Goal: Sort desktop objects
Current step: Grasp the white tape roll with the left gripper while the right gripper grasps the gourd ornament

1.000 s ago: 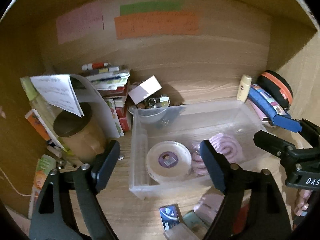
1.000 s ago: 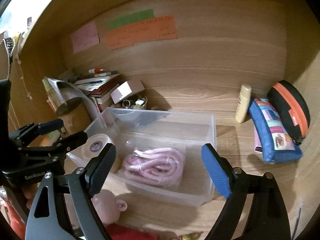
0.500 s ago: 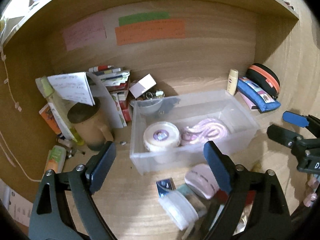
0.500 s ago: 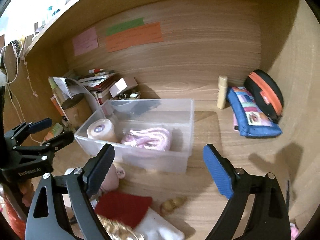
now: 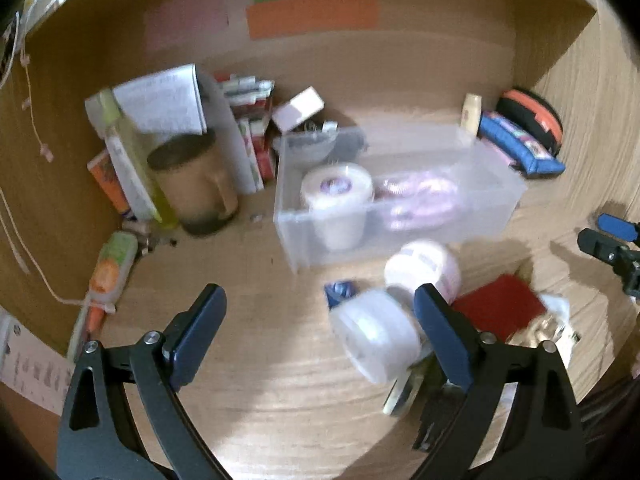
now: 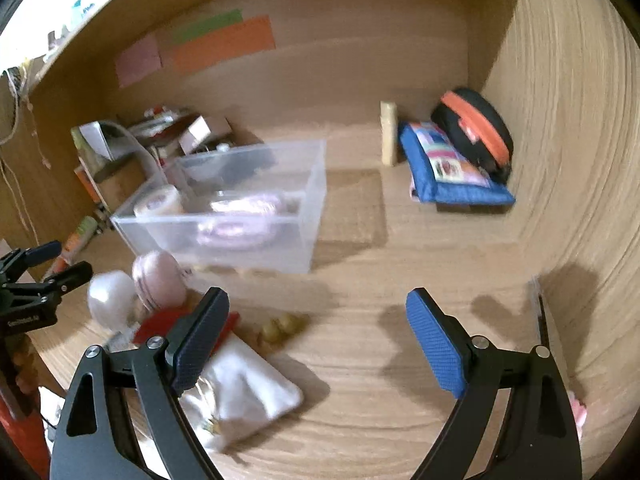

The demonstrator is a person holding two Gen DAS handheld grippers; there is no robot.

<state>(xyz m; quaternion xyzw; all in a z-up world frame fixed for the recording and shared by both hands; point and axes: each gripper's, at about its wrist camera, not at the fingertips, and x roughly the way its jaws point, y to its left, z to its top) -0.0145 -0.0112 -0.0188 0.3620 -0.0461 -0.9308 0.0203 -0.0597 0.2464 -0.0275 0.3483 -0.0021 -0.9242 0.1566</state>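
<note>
A clear plastic bin [image 5: 472, 208] [image 6: 224, 240] stands mid-desk and holds a white round tub [image 5: 336, 196] and a pink coiled cord [image 5: 416, 200] [image 6: 240, 220]. In front of it lie a white round container [image 5: 376, 336] [image 6: 110, 300], a pink round case [image 5: 424, 268] [image 6: 158, 280], a red card [image 5: 500, 308], a white pouch [image 6: 244, 396] and a small blue box [image 5: 340, 292]. My left gripper [image 5: 316, 340] is open and empty, just left of the white container. My right gripper [image 6: 316, 340] is open and empty over bare desk. Both views are blurred.
A brown mug [image 5: 196, 184], papers and books [image 5: 248, 120] crowd the back left. A blue pouch [image 6: 452, 176], a black-orange case [image 6: 476, 132] and a small beige bottle [image 6: 388, 132] stand at the back right. Wooden walls close the back and right.
Both grippers have pulled back from the bin toward the desk's front. More of the loose objects in front of the bin now show. Both stay open.
</note>
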